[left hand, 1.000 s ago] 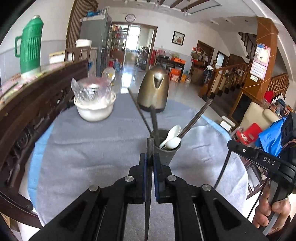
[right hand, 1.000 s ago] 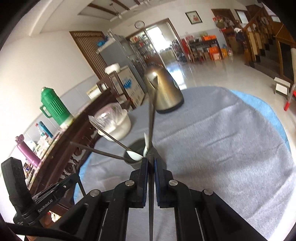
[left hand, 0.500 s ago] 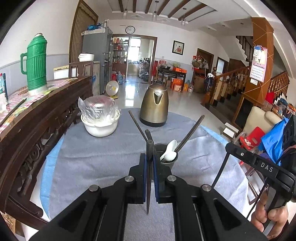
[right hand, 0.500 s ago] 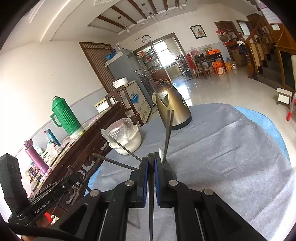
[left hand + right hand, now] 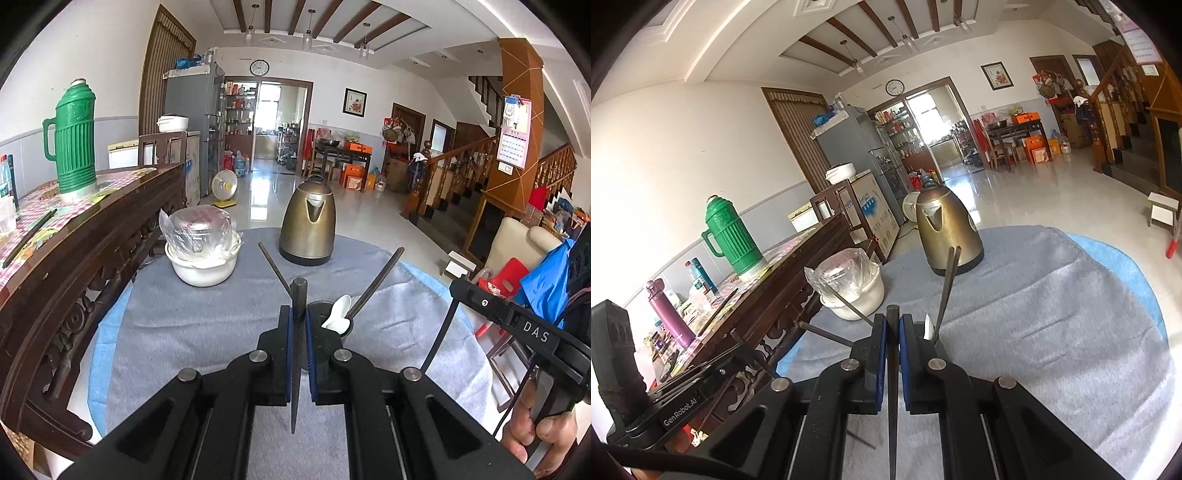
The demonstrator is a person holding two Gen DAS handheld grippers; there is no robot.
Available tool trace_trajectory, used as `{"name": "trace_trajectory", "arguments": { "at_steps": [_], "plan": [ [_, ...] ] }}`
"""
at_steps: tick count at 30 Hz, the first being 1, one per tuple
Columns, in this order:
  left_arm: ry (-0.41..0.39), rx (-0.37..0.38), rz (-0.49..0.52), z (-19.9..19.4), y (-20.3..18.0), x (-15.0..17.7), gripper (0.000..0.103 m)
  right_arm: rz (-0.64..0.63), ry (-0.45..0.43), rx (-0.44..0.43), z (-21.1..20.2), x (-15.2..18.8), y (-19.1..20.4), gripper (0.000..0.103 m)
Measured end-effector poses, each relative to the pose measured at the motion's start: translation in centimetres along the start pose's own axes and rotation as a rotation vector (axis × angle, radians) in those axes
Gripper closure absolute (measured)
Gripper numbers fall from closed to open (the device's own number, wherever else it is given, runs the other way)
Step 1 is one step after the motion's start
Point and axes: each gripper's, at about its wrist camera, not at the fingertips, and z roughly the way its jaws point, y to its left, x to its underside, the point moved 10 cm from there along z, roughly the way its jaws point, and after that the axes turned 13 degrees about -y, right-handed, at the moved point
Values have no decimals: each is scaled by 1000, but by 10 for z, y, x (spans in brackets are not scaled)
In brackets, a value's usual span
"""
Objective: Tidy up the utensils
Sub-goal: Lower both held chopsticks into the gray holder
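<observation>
Grey-clothed round table (image 5: 207, 332) with kettle (image 5: 307, 225), covered bowl (image 5: 201, 247), dark cup (image 5: 328, 317) of chopsticks and spoon (image 5: 338, 314); each gripper, left (image 5: 298, 332) and right (image 5: 892, 339), clamped mid-shaft on one thin, stiff, light, probably slippery chopstick (image 5: 297, 354).

Both grippers came up and away from the dark cup (image 5: 330, 307) over that last second: the left gripper (image 5: 298, 328) lifted its black chopstick (image 5: 297, 354) until the cup sank behind its fingertips, and more of the room rose into view. The right gripper (image 5: 893, 334) pulled back too, carrying its own chopstick (image 5: 892, 387) clear, so the cup dropped almost out of its sight. The kettle (image 5: 309, 223) and the covered white bowl (image 5: 202, 266) slid lower in both views.
</observation>
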Motion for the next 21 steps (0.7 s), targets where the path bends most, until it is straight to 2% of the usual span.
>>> {"name": "trace_trajectory", "arguments": {
  "at_steps": [21],
  "plan": [
    [-29,14,36,-9,-10,-28,96,-84,-73,-14,-9,-50,26,96]
  ]
}}
